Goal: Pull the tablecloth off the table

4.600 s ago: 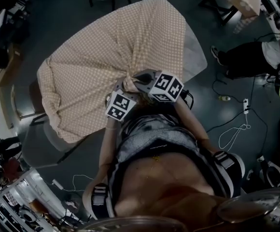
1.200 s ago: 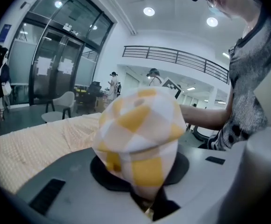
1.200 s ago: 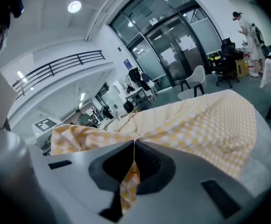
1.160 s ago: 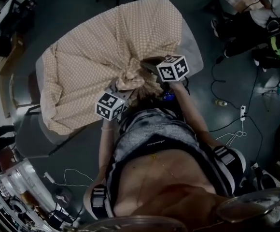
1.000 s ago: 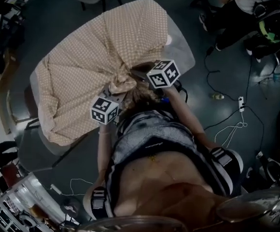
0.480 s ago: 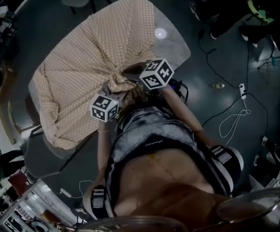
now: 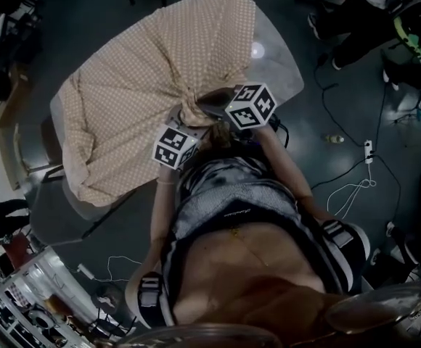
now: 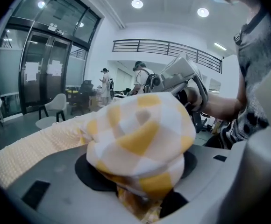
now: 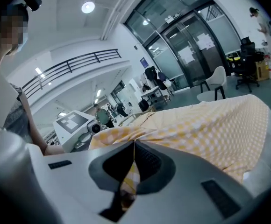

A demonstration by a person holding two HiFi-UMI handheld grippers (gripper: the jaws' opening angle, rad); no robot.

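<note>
Our left gripper point(image 7: 184, 125) has just been widening its jaws. The bunched knot of the tablecloth point(image 7: 152, 71) bulges between them, lying loose rather than squeezed, as we judge it. Our right gripper point(image 9: 133, 149) is closed tight on a thin fold of the same cloth. To pull well, we should take a fresh, deeper bite with the left, keep the right clamped, then draw both low and steady toward 6 o'clock. Only the head view shows the cloth fanned toward 11 o'clock over most of the table point(image 7: 281, 67), with bare top at 2 o'clock. Only the gripper views show the two grips, which the marker cubes hide from above.
</note>
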